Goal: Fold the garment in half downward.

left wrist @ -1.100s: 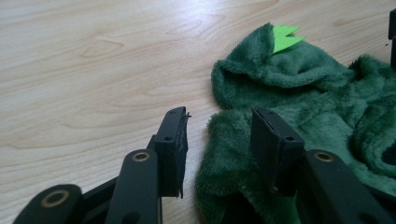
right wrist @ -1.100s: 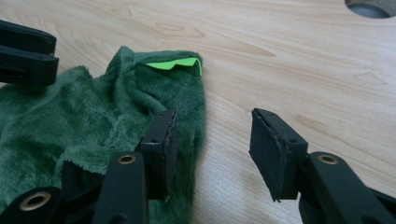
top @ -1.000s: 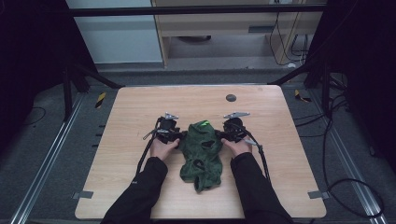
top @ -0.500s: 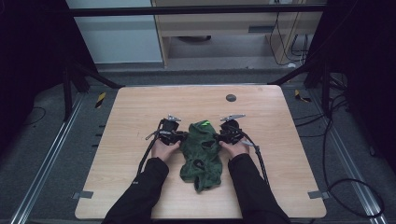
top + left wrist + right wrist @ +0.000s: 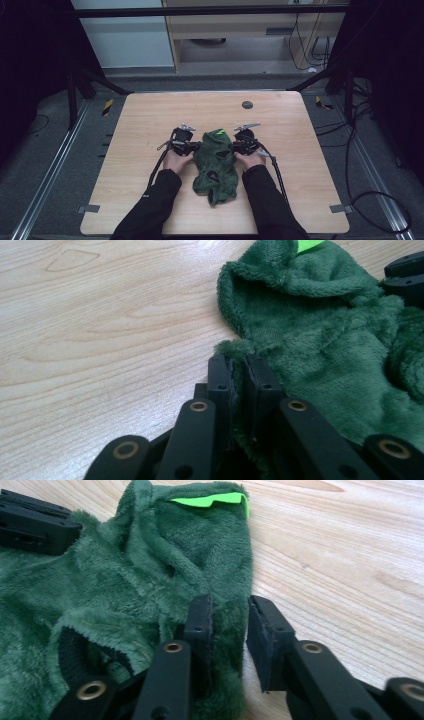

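While both hands sit at the middle of the table (image 5: 140,115), toward its near edge, the left gripper (image 5: 191,146) grips the left edge of the cloth (image 5: 216,162); its jaws are pressed together on a fold of green fleece. The cloth lies crumpled between the grippers, trailing toward the near edge, with a bright green tag (image 5: 219,133) at its far end. The right gripper (image 5: 238,146) sits at the cloth's right edge, jaws parted around a fold, not pinching it. A dark disc (image 5: 247,104) lies near the far edge.
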